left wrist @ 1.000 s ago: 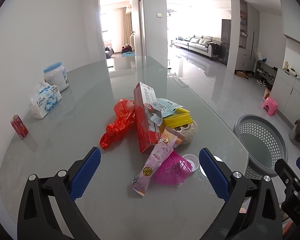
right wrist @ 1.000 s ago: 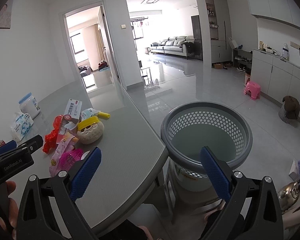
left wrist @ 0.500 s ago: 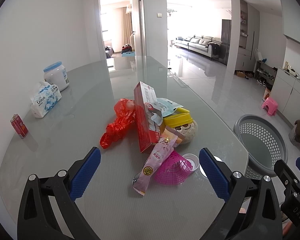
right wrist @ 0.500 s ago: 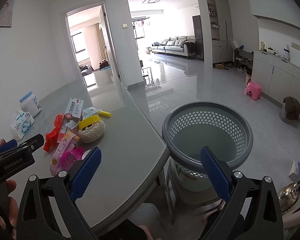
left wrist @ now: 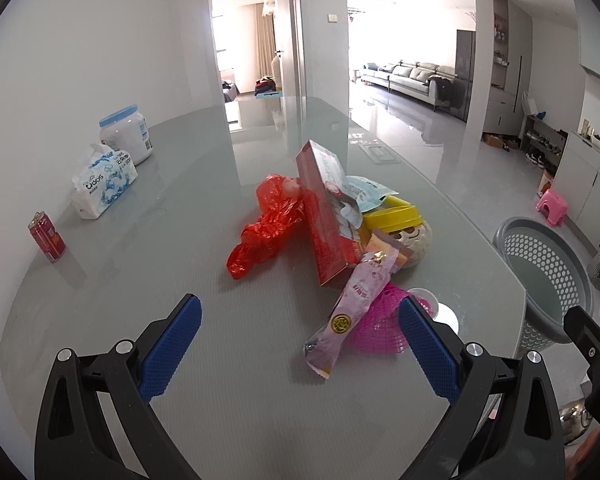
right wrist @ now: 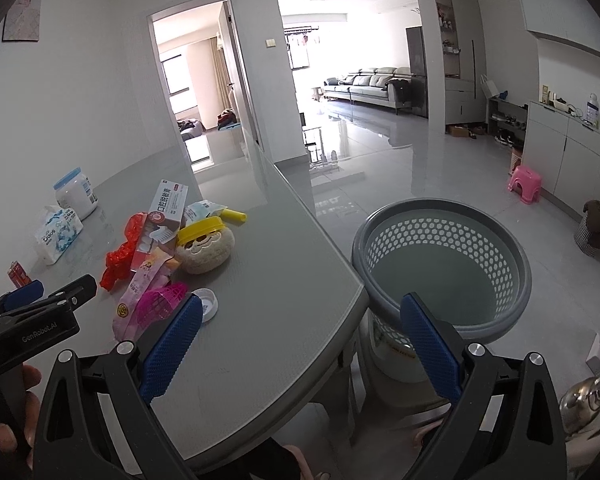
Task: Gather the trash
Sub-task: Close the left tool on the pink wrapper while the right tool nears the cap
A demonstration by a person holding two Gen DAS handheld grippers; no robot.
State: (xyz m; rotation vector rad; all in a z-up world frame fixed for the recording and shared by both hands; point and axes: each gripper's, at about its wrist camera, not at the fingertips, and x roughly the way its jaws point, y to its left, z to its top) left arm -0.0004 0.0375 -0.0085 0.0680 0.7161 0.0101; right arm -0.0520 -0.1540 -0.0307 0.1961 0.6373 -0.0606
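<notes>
A heap of trash lies mid-table: a red plastic bag (left wrist: 266,226), a red toothpaste box (left wrist: 326,216), a pink snack wrapper (left wrist: 354,306), a pink mesh cup (left wrist: 380,320), a white lid (left wrist: 444,312) and a yellow-lidded tub (left wrist: 396,220). My left gripper (left wrist: 300,344) hovers open just short of the wrapper, holding nothing. My right gripper (right wrist: 300,344) is open and holds nothing, over the table's corner beside the grey perforated basket (right wrist: 440,264). The heap shows at the left in the right wrist view, with the box (right wrist: 164,216) and wrapper (right wrist: 134,296).
A tissue pack (left wrist: 102,186), a white jar with a blue lid (left wrist: 126,134) and a red can (left wrist: 46,236) stand along the wall side of the grey table (left wrist: 180,208). A pink stool (right wrist: 524,182) and a kettle (right wrist: 580,398) are on the floor.
The right wrist view has shifted slightly leftward toward the table, so the heap sits a little further in. The left gripper has hardly moved.
</notes>
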